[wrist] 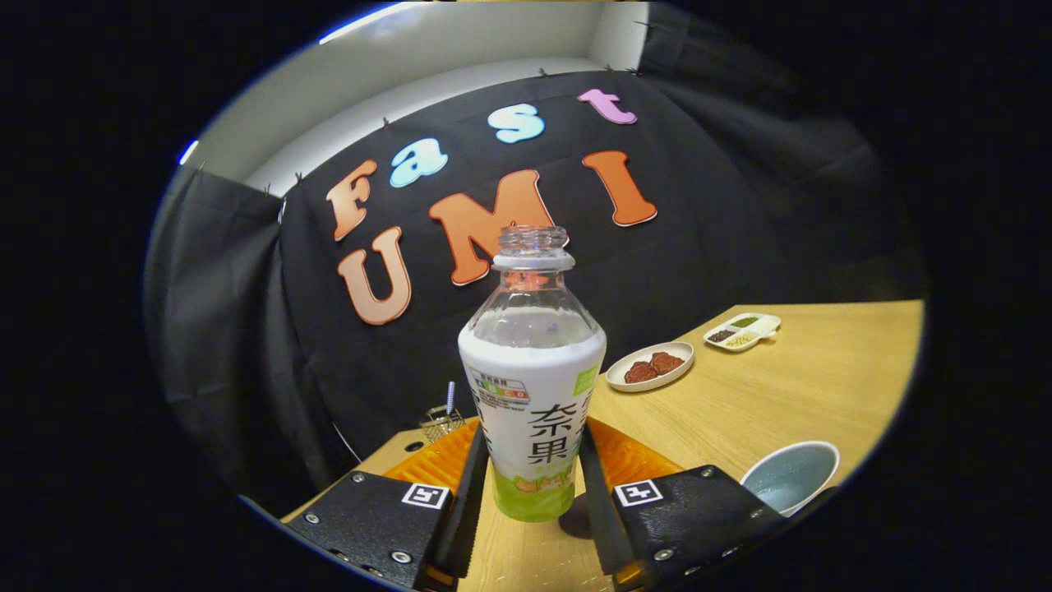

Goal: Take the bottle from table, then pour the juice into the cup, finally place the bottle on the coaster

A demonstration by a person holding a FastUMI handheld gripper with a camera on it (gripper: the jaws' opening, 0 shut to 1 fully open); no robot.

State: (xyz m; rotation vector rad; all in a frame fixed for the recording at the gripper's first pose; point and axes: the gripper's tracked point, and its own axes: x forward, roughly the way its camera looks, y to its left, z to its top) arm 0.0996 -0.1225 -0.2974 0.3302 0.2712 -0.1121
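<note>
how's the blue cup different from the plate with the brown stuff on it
The cup is blue-grey and deep, with nothing visible inside; the plate is pale, shallow and oval, holding brown pieces. The cup sits close beside the gripper, whose fingers flank the bottle; the plate lies farther off, beyond the bottle, toward the black cloth wall. Both rest upright on the wooden table.

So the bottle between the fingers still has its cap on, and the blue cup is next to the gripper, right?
Not quite. The gripper view shows the bottle with its cap off, its threaded neck open. The rest holds: it stands between the gripper's fingers, and the blue cup sits beside the gripper.
</note>
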